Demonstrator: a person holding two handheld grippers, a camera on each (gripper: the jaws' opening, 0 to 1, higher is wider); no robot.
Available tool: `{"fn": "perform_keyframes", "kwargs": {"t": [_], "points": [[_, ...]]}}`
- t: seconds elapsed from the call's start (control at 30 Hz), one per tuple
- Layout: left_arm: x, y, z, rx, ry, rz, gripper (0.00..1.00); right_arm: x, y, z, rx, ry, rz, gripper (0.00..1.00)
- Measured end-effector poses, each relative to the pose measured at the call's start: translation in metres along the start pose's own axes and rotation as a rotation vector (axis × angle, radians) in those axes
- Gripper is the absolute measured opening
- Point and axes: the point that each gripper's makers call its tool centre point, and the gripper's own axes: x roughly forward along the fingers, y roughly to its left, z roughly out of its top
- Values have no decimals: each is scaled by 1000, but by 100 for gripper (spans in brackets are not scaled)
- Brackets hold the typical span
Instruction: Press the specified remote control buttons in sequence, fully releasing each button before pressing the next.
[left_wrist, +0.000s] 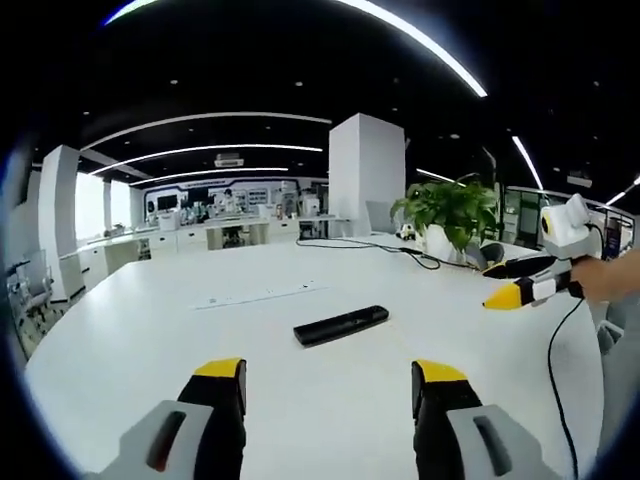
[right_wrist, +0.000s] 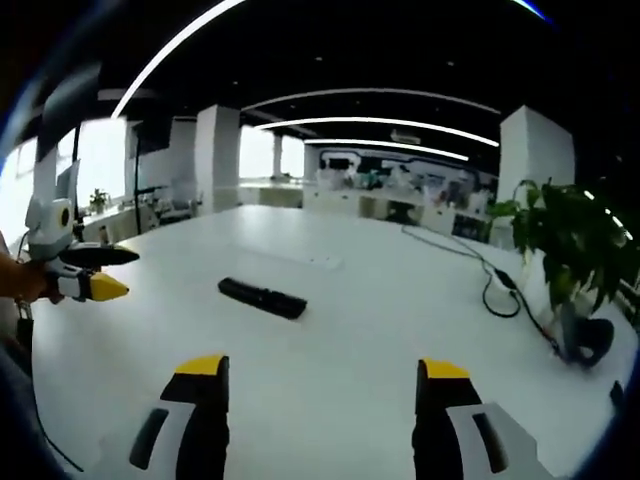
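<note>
No text, label, brand or number can be read anywhere. The remote control (left_wrist: 341, 325) (right_wrist: 262, 297) lying on the white table (left_wrist: 300, 400) (right_wrist: 380, 330) is too small for its button markings to be made out, and the signage on the far wall (left_wrist: 225, 192) is blurred beyond reading.

Both views face the remote (left_wrist: 341, 325) (right_wrist: 262, 297) from opposite sides.
</note>
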Motion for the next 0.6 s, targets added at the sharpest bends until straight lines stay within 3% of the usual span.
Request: {"fn": "perform_keyframes", "kwargs": {"t": [0.13, 0.23, 0.27, 0.4, 0.6], "points": [[-16, -6, -5, -1, 8, 8, 81, -15, 3, -3, 13, 5, -5, 79], [-29, 0, -13, -83, 35, 66, 100, -23, 6, -6, 20, 7, -5, 83], [-33, 1, -19, -101, 62, 75, 99, -25, 7, -7, 21, 11, -4, 84], [-45, -1, -25, -113, 64, 100, 100, -37, 10, -10, 17, 21, -4, 84], [-59, -3, -23, -116, 52, 133, 100, -51, 10, -13, 16, 25, -12, 84]]}}
